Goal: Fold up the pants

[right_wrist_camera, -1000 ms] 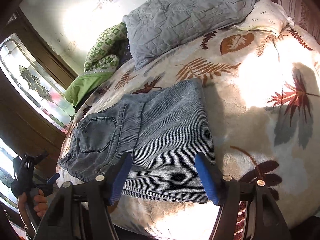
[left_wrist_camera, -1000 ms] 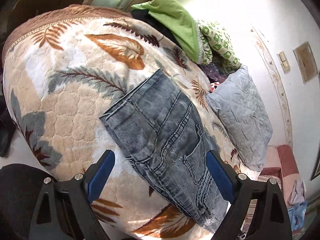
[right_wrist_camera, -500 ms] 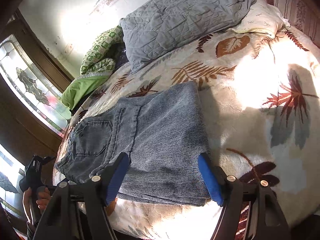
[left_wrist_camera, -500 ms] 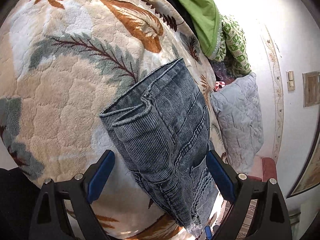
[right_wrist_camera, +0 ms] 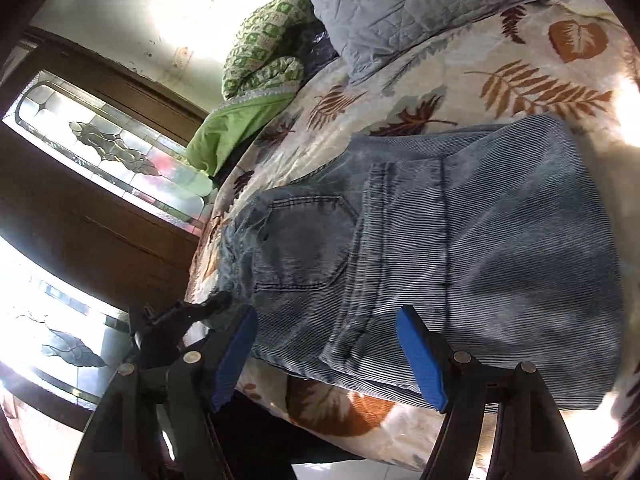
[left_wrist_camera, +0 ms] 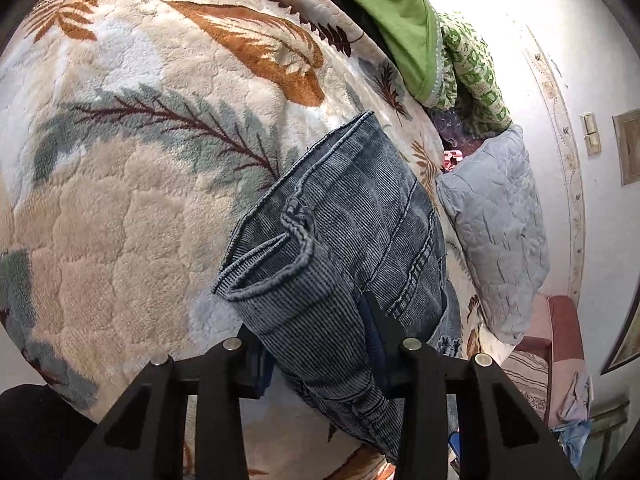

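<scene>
Fingers of left gripper (left_wrist_camera: 316,344) closing on pants (left_wrist_camera: 344,240) (no readable writing); right gripper (right_wrist_camera: 326,354) wide.

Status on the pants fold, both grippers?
Left gripper closing on pants waistband end. Right gripper open over near edge, gripping nothing. Pants folded on blanket; nothing in the way.

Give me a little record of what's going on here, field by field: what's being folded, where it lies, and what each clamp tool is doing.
item: folded blue jeans, back pocket facing up
surface: leaf-print blanket on a bed
left gripper: jaws closing on the jeans' near edge, denim between them
right gripper: jaws apart, at the jeans' near edge, not pinching it
nearby: grey quilted pillow, green cloth, green patterned bedding
stage: jeans already folded over, fold still in progress
</scene>
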Demonstrator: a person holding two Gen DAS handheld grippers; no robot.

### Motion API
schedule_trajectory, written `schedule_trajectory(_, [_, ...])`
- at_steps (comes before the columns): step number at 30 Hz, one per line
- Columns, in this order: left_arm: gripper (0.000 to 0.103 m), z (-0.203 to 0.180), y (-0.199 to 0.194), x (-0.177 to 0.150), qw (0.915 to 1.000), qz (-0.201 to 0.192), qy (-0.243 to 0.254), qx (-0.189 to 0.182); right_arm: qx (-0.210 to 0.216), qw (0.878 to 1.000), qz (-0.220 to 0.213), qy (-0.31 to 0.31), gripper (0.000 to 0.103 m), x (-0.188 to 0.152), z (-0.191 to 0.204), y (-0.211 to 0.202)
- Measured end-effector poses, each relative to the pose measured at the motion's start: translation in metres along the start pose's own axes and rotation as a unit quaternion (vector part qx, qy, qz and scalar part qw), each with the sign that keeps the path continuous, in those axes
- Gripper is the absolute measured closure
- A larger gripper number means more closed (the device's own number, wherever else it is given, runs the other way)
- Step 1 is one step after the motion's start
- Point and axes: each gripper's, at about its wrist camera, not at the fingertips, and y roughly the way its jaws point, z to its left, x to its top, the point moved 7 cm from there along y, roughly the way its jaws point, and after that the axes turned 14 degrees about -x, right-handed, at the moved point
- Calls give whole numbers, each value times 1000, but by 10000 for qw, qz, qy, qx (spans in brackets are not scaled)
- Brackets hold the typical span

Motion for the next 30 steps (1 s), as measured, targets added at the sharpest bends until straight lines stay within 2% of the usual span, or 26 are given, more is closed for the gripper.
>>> schedule_trajectory(3, [68,-1,-1,-1,9998,10,200,85,74,9990,446,-16,26,2,12,32])
schedule_trajectory(4, [69,-2,0,-1,9996,19,253,109,-142,9961,866,-3,26,-5,7,52])
schedule_trajectory(5, [70,-2,0,-1,9994,18,306,137,-312,9938,1063,42,26,-10,2,64])
schedule_trajectory(6, [73,-3,0,-1,9993,23,349,140,-285,9956,891,86,26,-6,4,60])
schedule_trajectory(8, [74,-4,0,-1,9990,17,417,147,-301,9952,929,100,26,1,10,53])
schedule_trajectory(11, [76,-7,0,0,9985,-12,514,171,-104,9981,598,43,26,15,25,41])
schedule_trajectory(13, [77,-10,1,0,9981,-25,588,192,77,9967,812,52,26,10,30,53])
schedule_trajectory(15, [79,-14,2,0,9973,-56,704,220,-114,9890,1475,47,25,-7,22,85])
schedule_trajectory(16, [79,-17,1,0,9965,-89,800,243,-57,9920,1256,85,25,-4,21,84])
schedule_trajectory(19, [80,-25,0,0,9935,-155,1066,366,103,9934,1079,386,25,6,23,63])
schedule_trajectory(21, [80,-28,-1,-1,9923,-197,1149,413,316,9958,801,315,25,9,27,41])
schedule_trajectory(23, [80,-31,-2,-1,9912,-226,1218,465,670,9930,835,508,25,1,23,32])
schedule_trajectory(26, [80,-42,-3,-3,9872,-286,1464,569,845,9865,1248,637,26,-23,10,54])
schedule_trajectory(30, [83,-67,-9,-7,9760,-373,2011,752,1102,9882,850,639,26,-17,11,35])
